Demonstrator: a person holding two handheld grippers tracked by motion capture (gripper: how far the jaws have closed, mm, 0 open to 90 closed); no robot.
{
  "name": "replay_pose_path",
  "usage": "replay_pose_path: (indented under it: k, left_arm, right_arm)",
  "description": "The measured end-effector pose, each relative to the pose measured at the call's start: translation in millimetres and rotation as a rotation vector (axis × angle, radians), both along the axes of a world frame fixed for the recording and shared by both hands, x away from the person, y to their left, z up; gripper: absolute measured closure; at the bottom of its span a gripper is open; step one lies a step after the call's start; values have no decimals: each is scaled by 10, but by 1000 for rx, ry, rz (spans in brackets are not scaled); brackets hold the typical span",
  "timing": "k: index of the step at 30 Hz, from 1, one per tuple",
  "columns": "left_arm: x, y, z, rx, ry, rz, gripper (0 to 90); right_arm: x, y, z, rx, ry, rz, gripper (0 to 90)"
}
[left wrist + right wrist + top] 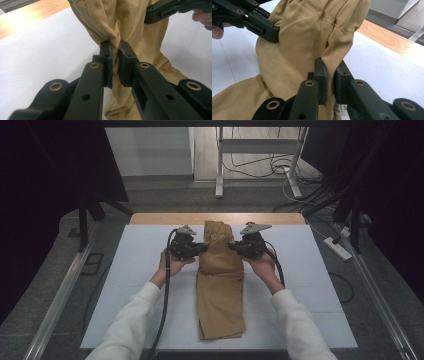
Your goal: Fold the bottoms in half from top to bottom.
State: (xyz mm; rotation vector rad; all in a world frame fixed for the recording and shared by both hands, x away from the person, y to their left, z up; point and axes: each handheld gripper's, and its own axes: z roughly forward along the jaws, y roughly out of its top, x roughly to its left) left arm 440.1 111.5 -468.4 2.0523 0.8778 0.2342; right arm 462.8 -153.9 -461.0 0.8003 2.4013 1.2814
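Jaws of the left gripper [114, 53] are clenched on a gathered fold of the tan trousers [130, 27] — in the left gripper view the cloth is pinched between the two black pads just above the centre of the frame, and it hangs down behind them to the lower edge. Jaws of the right gripper [331, 68] are likewise clamped on a bunched edge of the same garment; a stitched seam runs across the cloth in the upper middle of the right gripper view, and a small white label shows near the bottom of the frame beside the jaws.

In the high view the trousers [220, 285] lie lengthwise down the centre of the frame on the white table surface [135, 270], with their far end raised between the two tools. The left gripper [200, 247] grips the cloth from the left of centre and the right gripper [233, 246] from the right of centre, both at about the same height in the frame. Each is held by a hand in a white sleeve [131, 320] entering from the bottom edge. A wooden strip [160, 218] borders the white surface at its upper edge — a black cable [165, 290] trails from the left gripper toward the lower left
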Motion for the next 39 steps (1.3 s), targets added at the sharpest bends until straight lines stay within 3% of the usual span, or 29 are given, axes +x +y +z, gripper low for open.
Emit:
replay_pose_path:
  k: [13,39]
  left_arm:
    - [-166,49,-30,-17,-6,-28,815]
    - [-348,40,-94,-19,-6,-50,808]
  right_arm:
    - [-152,8,22,-9,-8,29,823]
    - [-324,-55,-47,-2,7,51,822]
